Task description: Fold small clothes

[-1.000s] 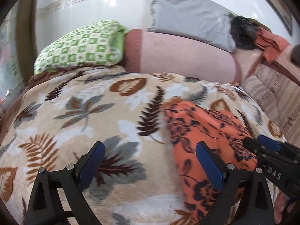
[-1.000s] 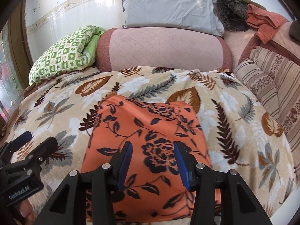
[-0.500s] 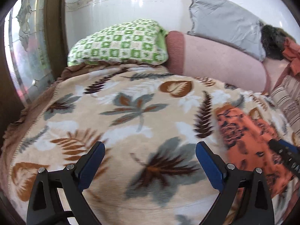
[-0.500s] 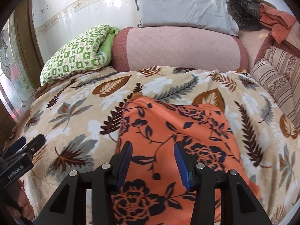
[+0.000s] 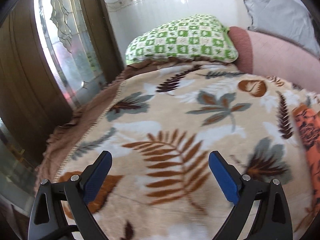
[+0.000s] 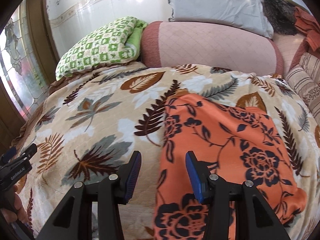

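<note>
An orange cloth with a black flower print [image 6: 226, 146] lies flat on the leaf-patterned blanket [image 6: 96, 112]. My right gripper [image 6: 163, 172] is open and empty, low over the cloth's left edge near its front. My left gripper [image 5: 160, 172] is wide open and empty over bare blanket [image 5: 180, 124], well left of the cloth, whose edge shows at the far right [image 5: 309, 132]. The left gripper also shows at the left edge of the right wrist view [image 6: 16, 160].
A green checked pillow [image 5: 180, 40], a pink bolster [image 6: 212, 48] and a grey pillow [image 6: 216, 6] line the back. A glass door panel [image 5: 66, 46] stands left of the bed. Striped cushions [image 6: 310, 84] lie at the right.
My left gripper has swung left, away from the orange cloth, toward the bed's left edge. My right gripper has shifted left from over the cloth's middle to its left edge. Both stayed open.
</note>
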The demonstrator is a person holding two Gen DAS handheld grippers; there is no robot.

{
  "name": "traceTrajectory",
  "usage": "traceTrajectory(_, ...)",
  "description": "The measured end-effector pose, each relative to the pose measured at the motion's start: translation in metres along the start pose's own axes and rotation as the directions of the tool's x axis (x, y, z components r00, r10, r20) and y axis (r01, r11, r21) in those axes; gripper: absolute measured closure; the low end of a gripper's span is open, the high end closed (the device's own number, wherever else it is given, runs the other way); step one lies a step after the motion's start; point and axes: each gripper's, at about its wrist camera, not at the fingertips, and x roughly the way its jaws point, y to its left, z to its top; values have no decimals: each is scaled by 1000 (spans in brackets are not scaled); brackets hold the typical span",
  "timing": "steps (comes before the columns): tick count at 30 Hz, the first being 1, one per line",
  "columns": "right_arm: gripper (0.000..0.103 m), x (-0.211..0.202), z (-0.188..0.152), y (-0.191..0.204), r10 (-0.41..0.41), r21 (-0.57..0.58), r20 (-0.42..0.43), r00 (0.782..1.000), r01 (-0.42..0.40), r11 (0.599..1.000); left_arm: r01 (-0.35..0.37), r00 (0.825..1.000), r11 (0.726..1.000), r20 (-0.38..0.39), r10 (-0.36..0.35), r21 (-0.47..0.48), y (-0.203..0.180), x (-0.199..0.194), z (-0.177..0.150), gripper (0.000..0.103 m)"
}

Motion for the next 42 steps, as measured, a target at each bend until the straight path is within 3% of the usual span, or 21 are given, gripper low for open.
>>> traceTrajectory(10,53,6,-4,0,18,17,-10,1000,-17,1000,-44,998,999,-48,45,16,12,15,-10,6)
traceTrajectory(37,53,7,-4,3,32,10,-20,999,-32,999,8,999,999,-34,-7,33,-1,12,-9,6)
traceTrajectory(42,53,8,-5,-2,34,18,-28,999,-34,999,48,999,999,-22,-48,20,-17,4,-1,6)
